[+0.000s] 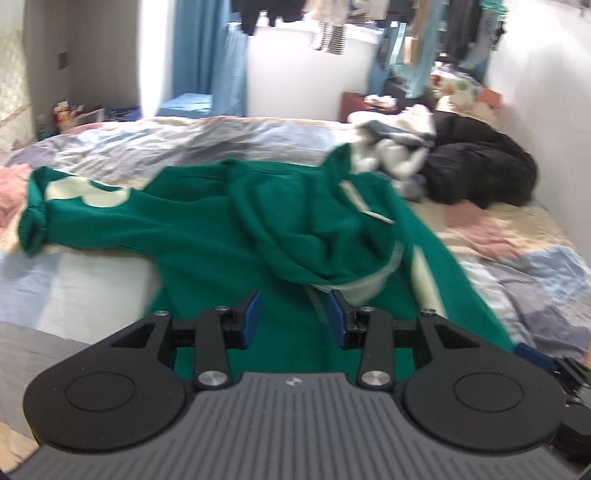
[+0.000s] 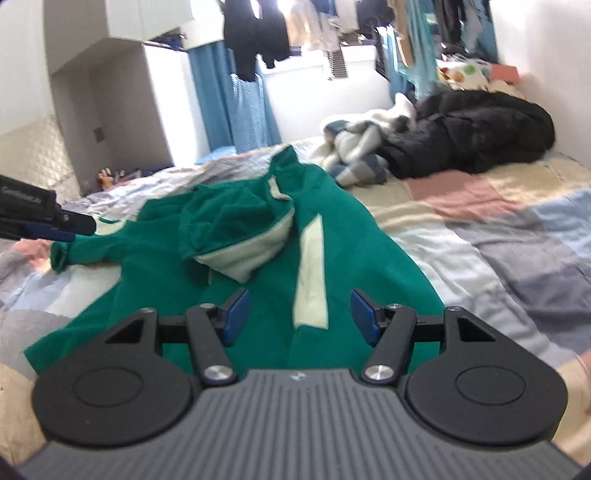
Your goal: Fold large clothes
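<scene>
A large green hooded top (image 1: pixel 229 236) with cream patches lies spread and rumpled on the bed; it also shows in the right wrist view (image 2: pixel 347 240). One sleeve (image 1: pixel 37 218) stretches to the left. The hood (image 2: pixel 236 229) is bunched in the middle. My left gripper (image 1: pixel 293 314) is open and empty just above the near part of the garment. My right gripper (image 2: pixel 299 314) is open and empty above the near hem, over a cream stripe (image 2: pixel 312 273). The left gripper's fingers (image 2: pixel 55 225) show at the left edge of the right wrist view, near the sleeve cuff.
The bed has a patchwork quilt (image 2: pixel 498 229). A black jacket (image 2: pixel 476 136) and a white and blue striped garment (image 2: pixel 354 147) are piled at the far right of the bed. Clothes hang by the window (image 2: pixel 258 33). A wall runs along the right.
</scene>
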A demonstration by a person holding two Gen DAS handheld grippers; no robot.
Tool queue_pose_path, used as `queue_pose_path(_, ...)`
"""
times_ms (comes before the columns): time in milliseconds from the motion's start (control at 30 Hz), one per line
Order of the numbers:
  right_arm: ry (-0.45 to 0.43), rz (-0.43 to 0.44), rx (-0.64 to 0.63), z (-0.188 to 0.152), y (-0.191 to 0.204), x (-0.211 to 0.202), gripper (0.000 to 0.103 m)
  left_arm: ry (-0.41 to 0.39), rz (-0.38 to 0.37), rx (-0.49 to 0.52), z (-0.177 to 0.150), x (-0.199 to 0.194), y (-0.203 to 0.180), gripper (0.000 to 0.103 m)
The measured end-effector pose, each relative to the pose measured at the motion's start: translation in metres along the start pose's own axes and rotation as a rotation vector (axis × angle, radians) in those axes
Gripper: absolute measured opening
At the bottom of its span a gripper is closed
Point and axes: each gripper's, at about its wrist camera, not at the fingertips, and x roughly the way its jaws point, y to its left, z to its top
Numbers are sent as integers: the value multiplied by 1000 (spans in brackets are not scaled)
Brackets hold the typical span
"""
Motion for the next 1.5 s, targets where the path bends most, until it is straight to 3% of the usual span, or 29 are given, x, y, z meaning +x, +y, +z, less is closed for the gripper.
queue_pose_path(67, 29, 0, 7, -5, -3, 0, 63, -3, -26, 11, -16, -2, -17, 45)
queue_pose_path(200, 78, -15, 0, -13, -6, 2, 63, -38, -8, 93, -45, -5, -49, 45)
queue_pose_path(267, 92, -42, 1, -16, -6, 4, 63, -29, -66, 34, -57, -3, -48, 45)
queue_pose_path(333, 105, -60, 6, -19, -7, 7, 65, -31, -59, 24, -67, 3, -47, 45)
queue_pose_path(400, 125, -84, 4, -21, -8, 14, 84, -46, -43, 43, -75, 9, -47, 45)
queue_pose_path(433, 133, -93, 2, -23, -9, 17, 88, -46, -42, 48, -80, 11, -46, 45)
queue_pose_path(733, 208, -181, -9, -36, -7, 43, 88, -28, -42, -20, -100, 31, -18, 45)
queue_pose_path(900, 294, -169, 12, -46, -10, 57, 88, -16, -38, -50, -107, 35, -8, 45)
queue_pose_path(1100, 297, -175, -12, -54, -8, 62, 89, -18, -41, -70, -111, 34, -8, 45)
queue_pose_path(1233, 288, -169, 8, -51, -12, 60, 65, -22, -39, -75, -112, 34, -10, 45)
queue_pose_path(1267, 283, -165, 19, -49, -13, 58, 53, -22, -37, -75, -113, 34, -11, 45)
queue_pose_path(1300, 276, -177, 21, -48, -13, 57, 32, -22, -37, -76, -113, 34, -10, 45)
queue_pose_path(1400, 247, -193, 49, -42, -18, 49, 14, -21, -32, -84, -114, 35, -11, 45)
queue_pose_path(1500, 206, -187, 71, -38, -21, 40, 10, -24, -31, -96, -115, 35, -10, 45)
